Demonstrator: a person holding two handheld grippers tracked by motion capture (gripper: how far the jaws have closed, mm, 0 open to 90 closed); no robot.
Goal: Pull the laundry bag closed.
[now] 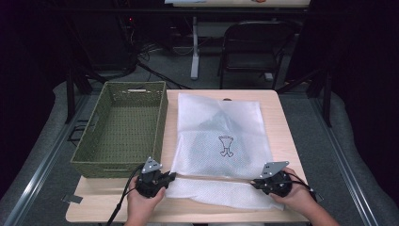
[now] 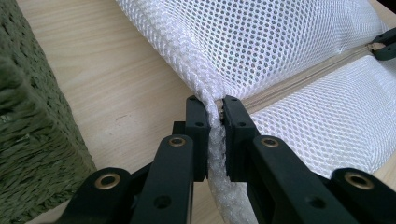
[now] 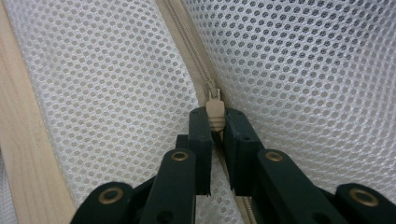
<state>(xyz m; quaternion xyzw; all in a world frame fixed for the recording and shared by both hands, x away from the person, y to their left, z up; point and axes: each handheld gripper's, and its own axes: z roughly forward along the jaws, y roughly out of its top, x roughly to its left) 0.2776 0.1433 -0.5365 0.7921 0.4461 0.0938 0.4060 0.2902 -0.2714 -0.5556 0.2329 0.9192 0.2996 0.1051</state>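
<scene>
While the left gripper pinches the mesh bag's near-left edge, the right gripper clamps the zipper pull at the near right; the zipper runs left-right between them, seemingly closed.

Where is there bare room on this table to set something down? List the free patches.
Free: the wood strip along the near edge of the table, left of the left hand-held gripper and in front of the green basket; a narrow strip right of the mesh bag. The basket's inside looks empty. Crowded: the near middle, where both hand-held grippers, the right one too, clamp the bag.
</scene>
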